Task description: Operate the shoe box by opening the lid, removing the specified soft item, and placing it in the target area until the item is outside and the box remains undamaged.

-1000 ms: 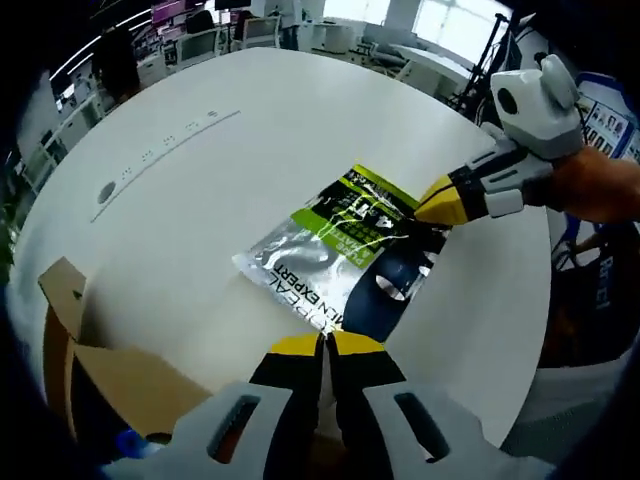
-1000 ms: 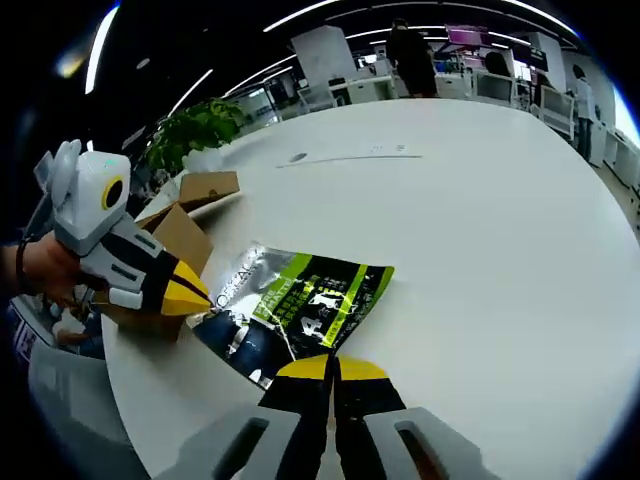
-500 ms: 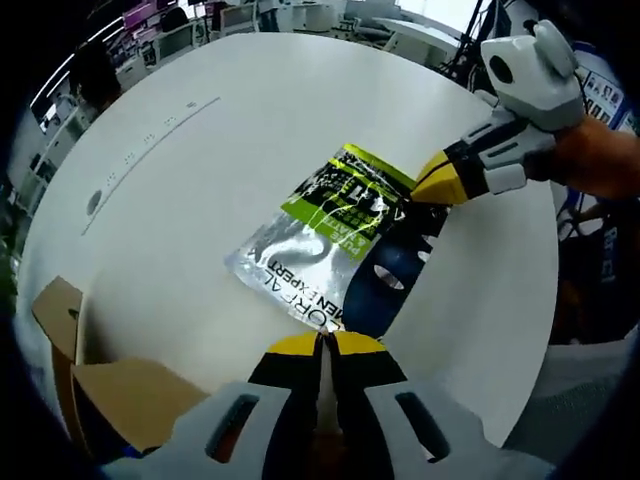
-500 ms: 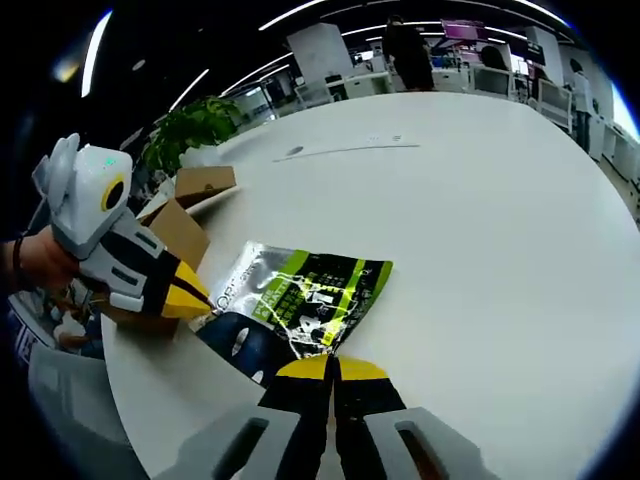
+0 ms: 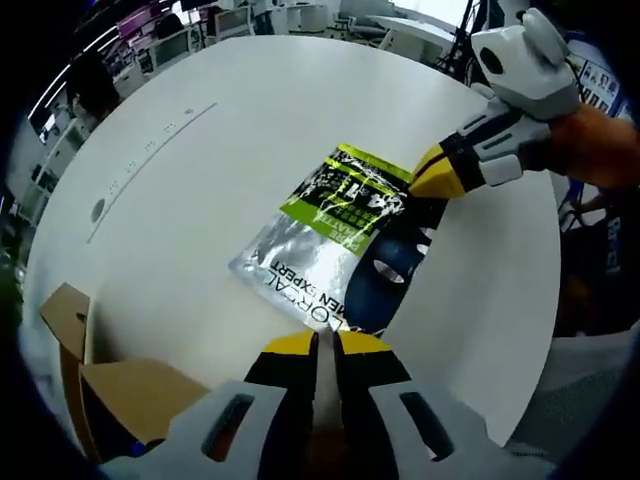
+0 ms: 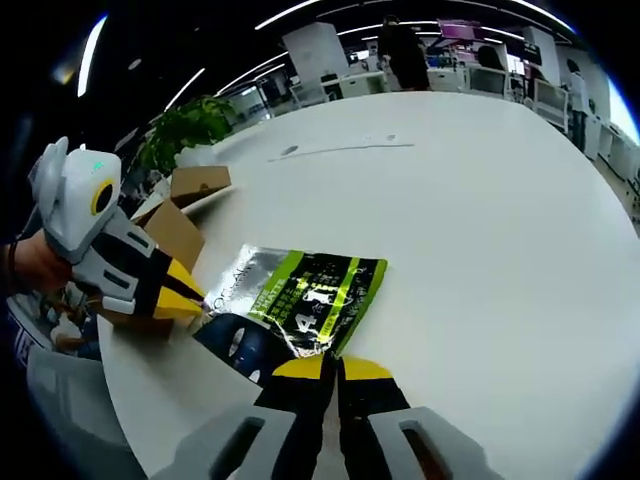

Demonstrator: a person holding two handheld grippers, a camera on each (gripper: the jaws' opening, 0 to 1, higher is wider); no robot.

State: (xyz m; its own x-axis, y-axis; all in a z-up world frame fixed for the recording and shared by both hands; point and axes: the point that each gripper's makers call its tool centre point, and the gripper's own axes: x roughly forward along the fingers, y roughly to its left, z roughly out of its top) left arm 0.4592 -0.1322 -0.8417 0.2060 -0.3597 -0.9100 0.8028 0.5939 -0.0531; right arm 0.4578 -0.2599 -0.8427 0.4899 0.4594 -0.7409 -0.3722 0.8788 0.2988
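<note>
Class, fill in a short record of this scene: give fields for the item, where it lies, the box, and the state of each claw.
item: foil pouch, silver, green and dark blue
place: flat on the white table, outside the box
box: cardboard box, flaps open, at the table edge
left claw: shut, tips at one pouch edge
right claw: shut, tips at the opposite pouch edge
grip: whether either claw pinches the pouch cannot be told

**Two facing views over one table edge**

The left gripper view looks down and across the round white table [image 5: 200,170] from its near edge, close above the glossy silver, green and navy foil pouch [image 5: 335,240]. The right gripper view faces it from the opposite side, lower and equally near. Both share the pouch [image 6: 300,305], the open brown cardboard box [image 6: 180,235] and the tabletop.
</note>
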